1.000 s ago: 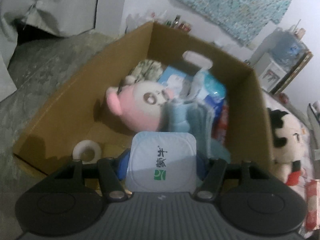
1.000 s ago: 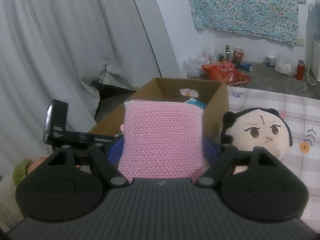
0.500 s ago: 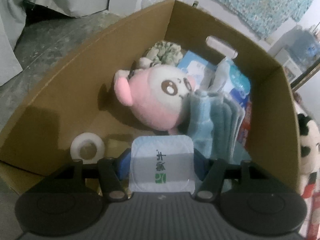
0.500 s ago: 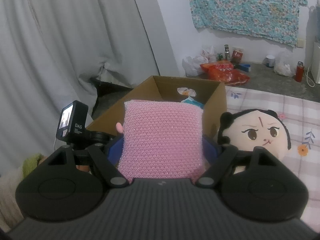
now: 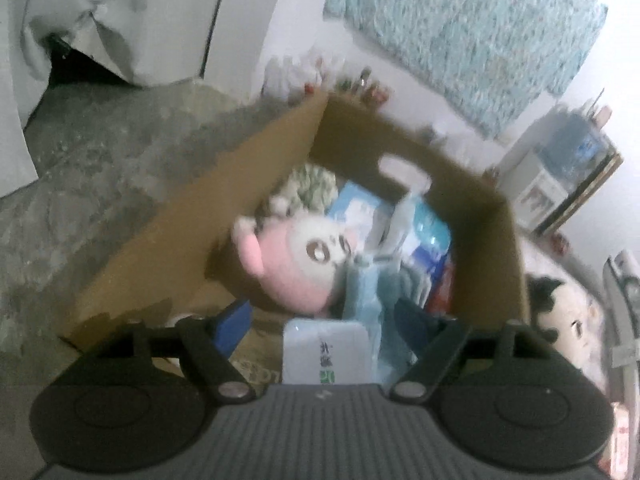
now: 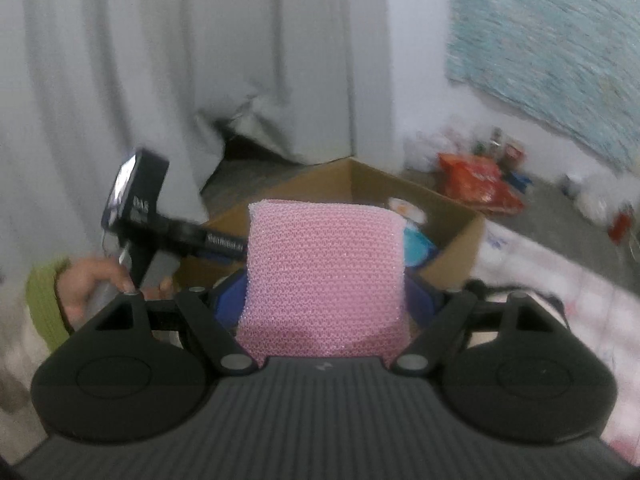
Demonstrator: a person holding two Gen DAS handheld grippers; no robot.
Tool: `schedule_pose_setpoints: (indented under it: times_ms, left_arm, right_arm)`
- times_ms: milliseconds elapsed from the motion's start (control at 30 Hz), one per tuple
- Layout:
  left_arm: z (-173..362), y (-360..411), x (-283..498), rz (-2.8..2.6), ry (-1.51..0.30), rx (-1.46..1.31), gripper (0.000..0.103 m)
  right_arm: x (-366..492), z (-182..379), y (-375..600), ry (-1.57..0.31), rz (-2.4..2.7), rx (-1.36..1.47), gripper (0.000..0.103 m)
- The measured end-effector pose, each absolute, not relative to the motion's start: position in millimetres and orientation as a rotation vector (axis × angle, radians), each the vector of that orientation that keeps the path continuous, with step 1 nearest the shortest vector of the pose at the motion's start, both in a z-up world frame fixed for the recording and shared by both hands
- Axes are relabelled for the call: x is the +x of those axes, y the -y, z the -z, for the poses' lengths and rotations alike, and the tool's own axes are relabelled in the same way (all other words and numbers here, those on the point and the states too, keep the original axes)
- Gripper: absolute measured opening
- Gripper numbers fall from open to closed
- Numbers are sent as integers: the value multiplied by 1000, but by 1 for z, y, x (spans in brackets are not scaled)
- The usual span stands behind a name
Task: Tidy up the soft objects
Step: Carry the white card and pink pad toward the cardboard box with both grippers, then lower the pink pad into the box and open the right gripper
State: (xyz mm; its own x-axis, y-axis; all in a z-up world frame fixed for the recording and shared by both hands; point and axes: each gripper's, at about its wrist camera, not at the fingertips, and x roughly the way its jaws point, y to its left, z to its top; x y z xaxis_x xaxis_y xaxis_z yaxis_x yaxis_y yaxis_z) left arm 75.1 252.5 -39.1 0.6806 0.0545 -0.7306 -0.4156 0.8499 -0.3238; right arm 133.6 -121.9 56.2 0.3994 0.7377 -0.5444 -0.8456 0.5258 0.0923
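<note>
Left gripper (image 5: 324,334) over the box (image 5: 192,240), jaws opening, pads clear of the white pack (image 5: 324,356) lying between them at 6 o'clock. In the box: pink plush (image 5: 296,264) at centre, blue cloth (image 5: 372,300) at its 4 o'clock. Doll (image 5: 568,320) outside the box at 3 o'clock. Right gripper (image 6: 326,300) clamped on the pink sponge (image 6: 324,276), held upright before the box. Left hand (image 6: 96,288) at 9 o'clock.

Both views are smeared by motion. The black-haired doll (image 5: 568,320) is half hidden behind the cardboard box (image 5: 492,216) wall. The pink knitted pad (image 6: 324,280) blocks most of the box's inside, and the far bottles (image 6: 500,146) are too blurred to identify.
</note>
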Motion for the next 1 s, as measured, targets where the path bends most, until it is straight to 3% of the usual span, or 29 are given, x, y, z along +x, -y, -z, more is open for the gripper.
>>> schedule_pose_setpoints:
  times_ms: [600,667,1000]
  left_arm:
    - [19,-286,24,-318,-644,-583,81]
    - [19,-286,23,-319,-645,-584,81]
    - [27,-289,23,-302,-647,-602,81]
  right_arm:
    - [154,7,-50,-937,-1475,-665,82]
    - [154,21,-60,-978,-1480,-711,90]
    - [177,33,-64,-1148,-1473,-618,93]
